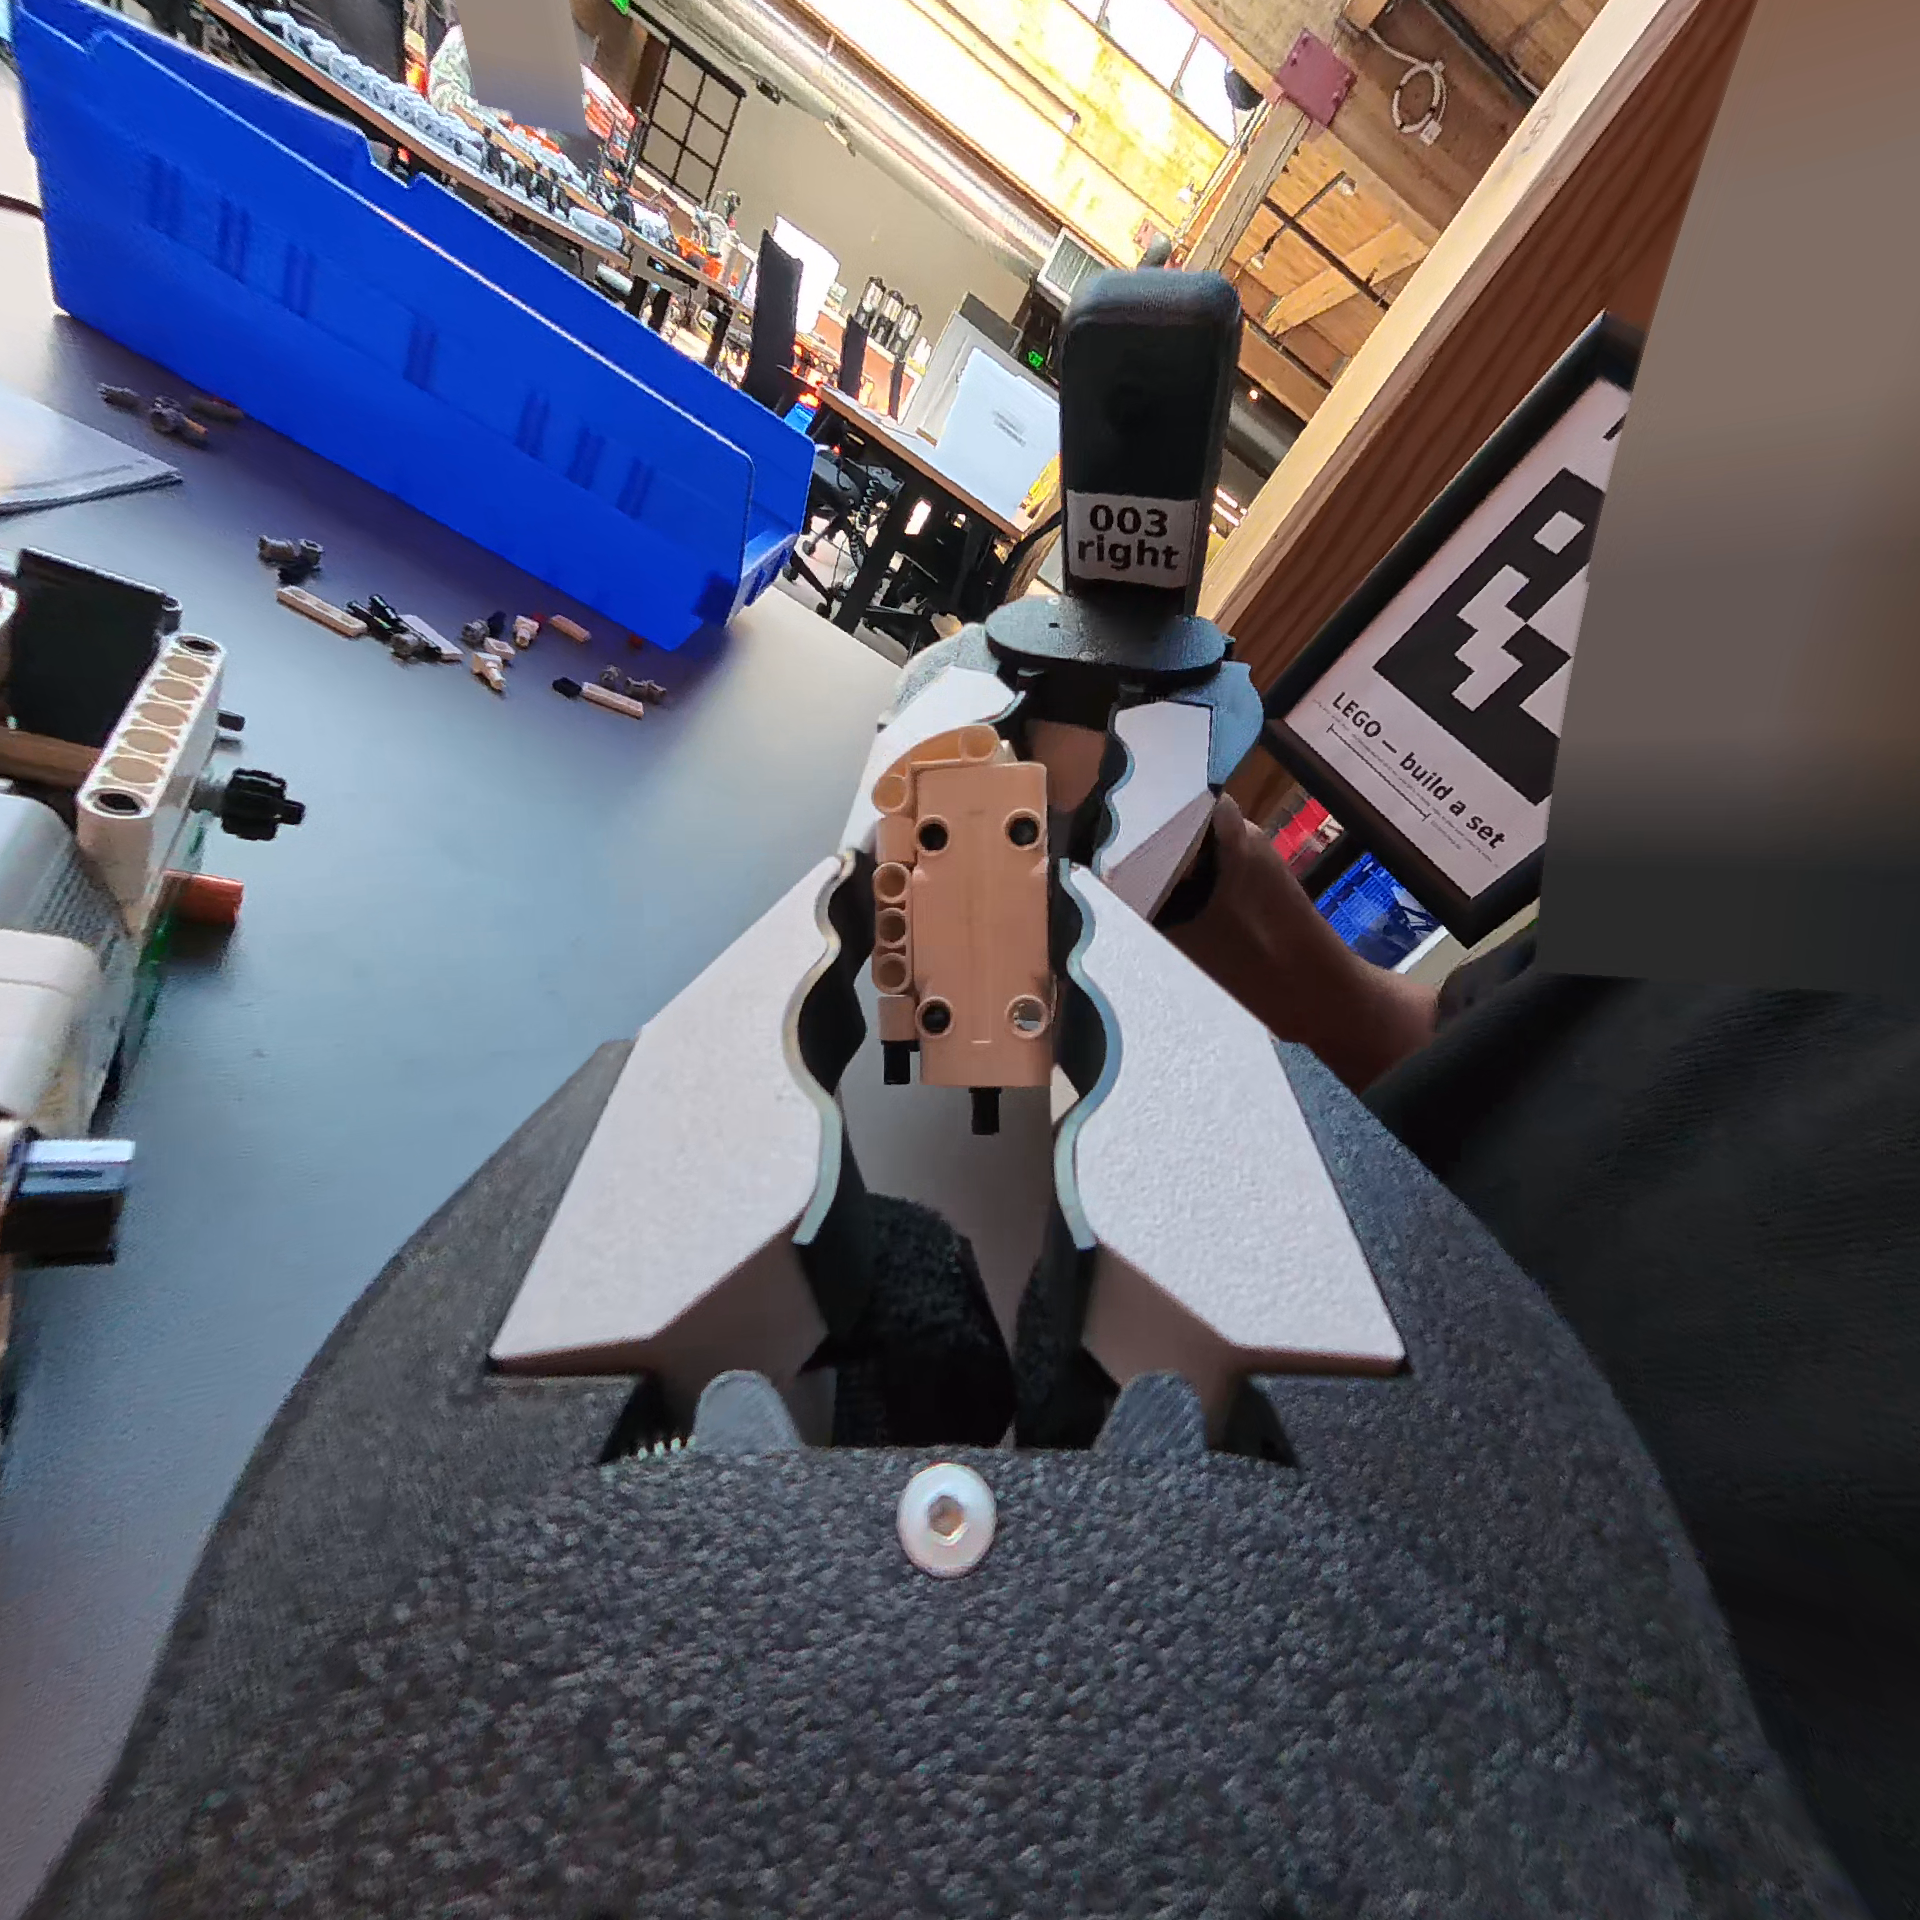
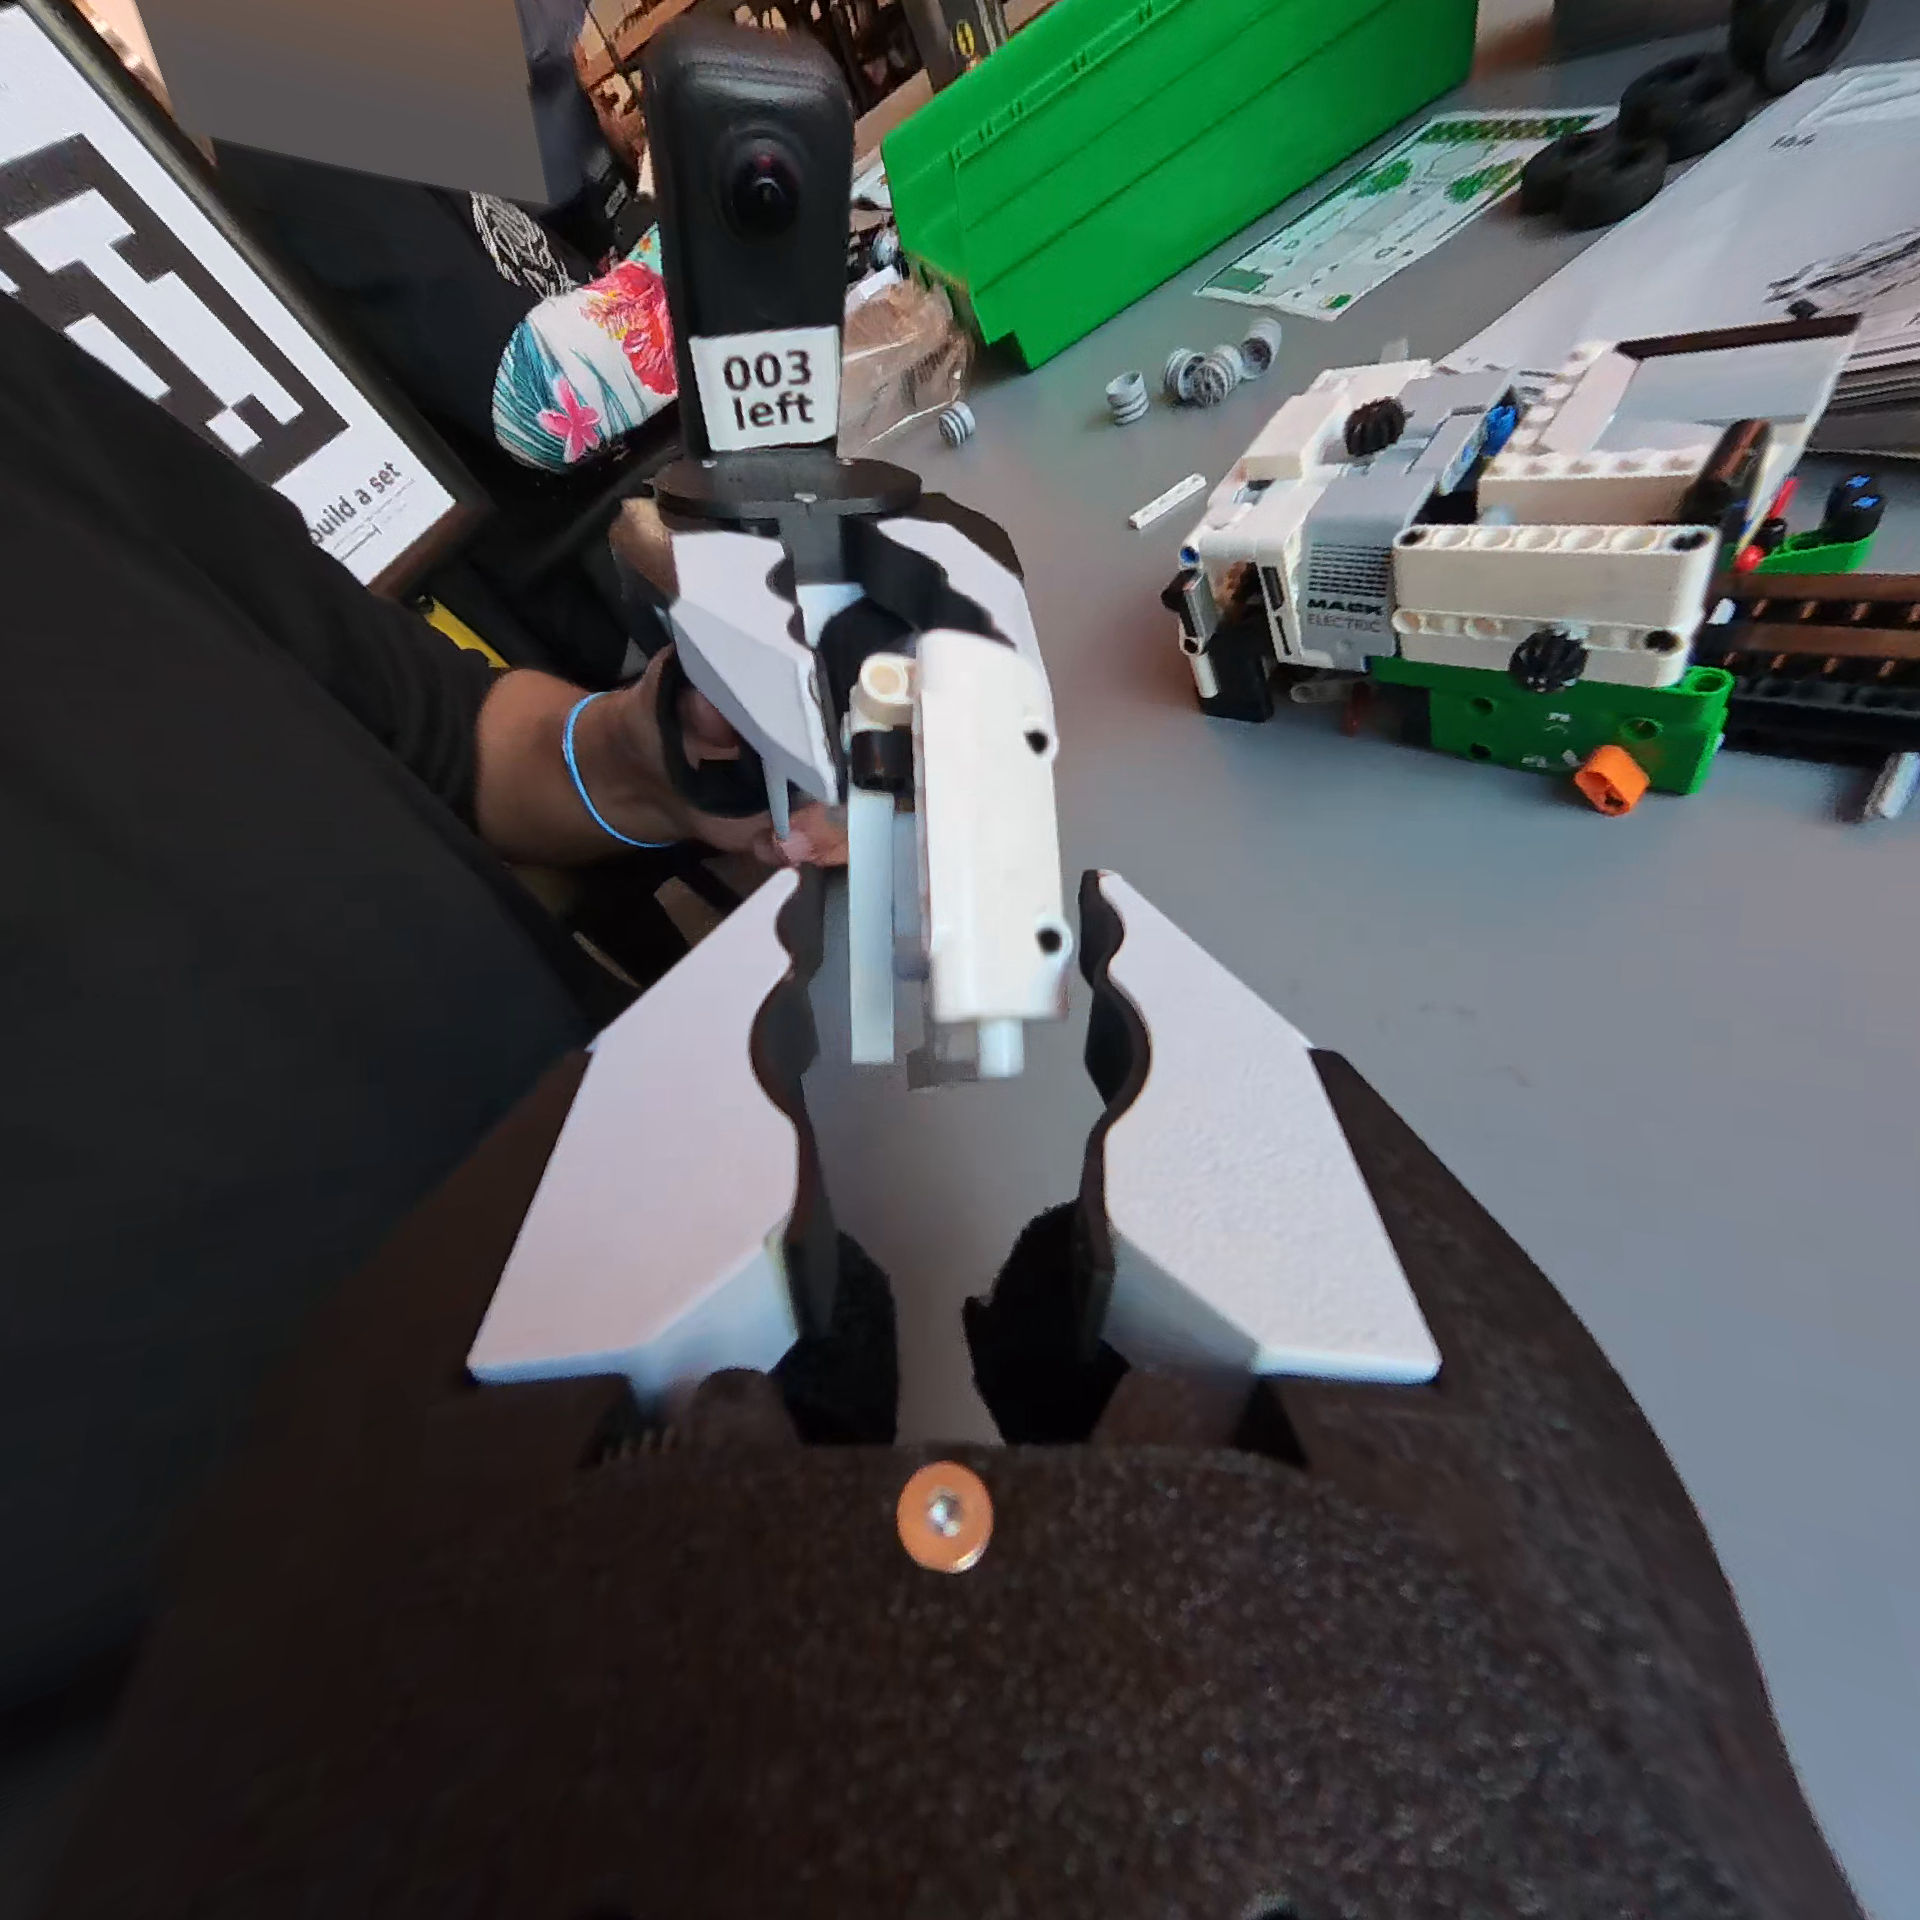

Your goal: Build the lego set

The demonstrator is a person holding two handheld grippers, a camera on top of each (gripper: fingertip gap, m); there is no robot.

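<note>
A small white lego sub-assembly [image 1: 977,935] of a panel and beams with black pins is clamped between my left gripper's [image 1: 961,873] fingers, held in the air. My right gripper [image 2: 940,883] faces it from the opposite side. It is open, with the sub-assembly's [image 2: 987,831] lower end between its fingertips and gaps on both sides. The left gripper also shows in the right wrist view [image 2: 925,727], and the right gripper in the left wrist view [image 1: 1039,831]. The partly built white and green truck [image 2: 1507,603] stands on the grey table; it also shows in the left wrist view [image 1: 145,769].
A blue bin [image 1: 364,291] lies at the back left, with loose small pieces [image 1: 468,634] in front of it. A green bin [image 2: 1143,156], a sticker sheet [image 2: 1382,208], black tyres [image 2: 1662,114] and small grey rims [image 2: 1205,374] lie beyond the truck. A framed sign [image 1: 1475,665] stands nearby.
</note>
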